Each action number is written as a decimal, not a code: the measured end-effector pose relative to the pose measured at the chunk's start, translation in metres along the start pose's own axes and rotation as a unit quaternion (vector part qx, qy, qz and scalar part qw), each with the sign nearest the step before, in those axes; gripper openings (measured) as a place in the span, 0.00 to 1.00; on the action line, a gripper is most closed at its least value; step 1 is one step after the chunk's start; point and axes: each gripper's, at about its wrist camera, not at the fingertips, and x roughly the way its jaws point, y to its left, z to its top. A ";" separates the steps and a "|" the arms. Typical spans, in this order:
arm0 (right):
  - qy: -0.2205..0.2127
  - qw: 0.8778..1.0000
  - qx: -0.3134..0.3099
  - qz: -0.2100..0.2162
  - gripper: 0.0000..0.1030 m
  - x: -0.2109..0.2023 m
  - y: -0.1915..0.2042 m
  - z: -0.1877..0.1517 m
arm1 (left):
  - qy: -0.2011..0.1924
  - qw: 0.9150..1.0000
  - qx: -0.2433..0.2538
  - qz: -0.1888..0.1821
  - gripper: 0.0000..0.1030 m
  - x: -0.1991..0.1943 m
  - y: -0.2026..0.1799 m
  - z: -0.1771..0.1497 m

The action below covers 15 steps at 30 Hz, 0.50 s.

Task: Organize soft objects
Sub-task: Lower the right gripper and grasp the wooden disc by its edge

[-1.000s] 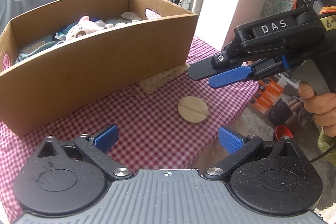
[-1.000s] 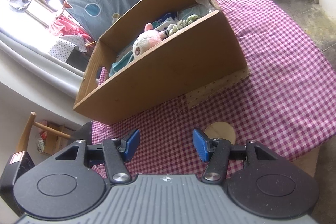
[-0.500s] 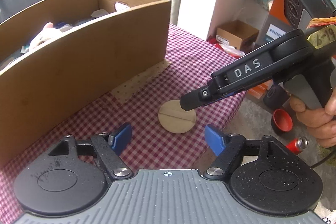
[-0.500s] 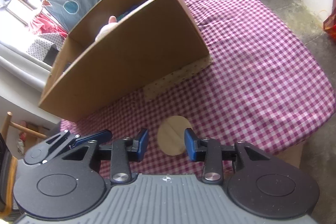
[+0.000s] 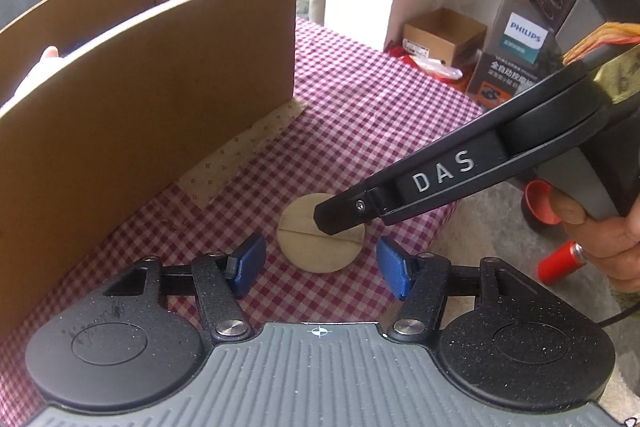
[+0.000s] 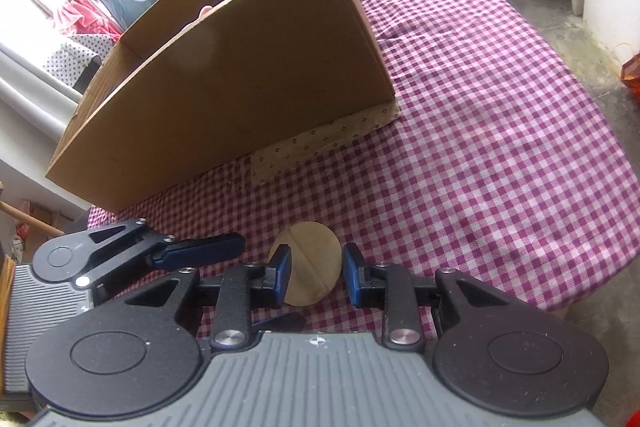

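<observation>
1. Far left: cardboard box (image 5: pixel 140 99), open at the top, standing on the checked desk cloth (image 5: pixel 380 115). Hides nearly all its contents behind the tall near wall. Shows only a pale sliver of something plush (image 5: pixel 47 54) above the rim, so cannot be counted or sorted from here.
2. Under the box's near edge: patterned beige cloth strip (image 5: pixel 240 159), lying flat and sticking out toward the front. Looks thin and limp.
3. Left gripper (image 5: pixel 320 267): jaws apart, having just been closing, with nothing pressed between the blue pads. Frames the round pad from the near side without touching it.
4. Centre: round beige pad (image 5: pixel 308 251), flat on the desk cloth in front of the box and well clear of it, with a straight seam across its face.
   - Probably very light, soft and squashy; unlikely to break or slip much against rubbery pads.
   - Lies low, so offers little edge. Best taken across the rim at opposite sides, or by pinching one side up off the cloth.
   - Could drag the tablecloth along if pinched too deep.
5. Right gripper (image 6: pixel 316 277): jaws narrow, just been closing, straddling the pad. Meets the rim in the right wrist view with one pad, while a sliver of cloth shows beside the other, so not yet clamped.
</observation>
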 end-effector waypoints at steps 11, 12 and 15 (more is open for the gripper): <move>0.005 0.996 0.036 0.084 0.28 0.003 -0.011 0.004 | -0.006 0.999 -0.040 0.000 0.47 0.006 0.019 -0.004; 0.004 0.995 0.040 0.092 0.28 0.003 -0.013 0.004 | -0.008 0.999 -0.046 -0.003 0.47 0.006 0.022 -0.004; 0.000 0.993 0.050 0.108 0.28 0.002 -0.015 0.007 | -0.010 0.997 -0.068 -0.015 0.46 0.006 0.030 -0.005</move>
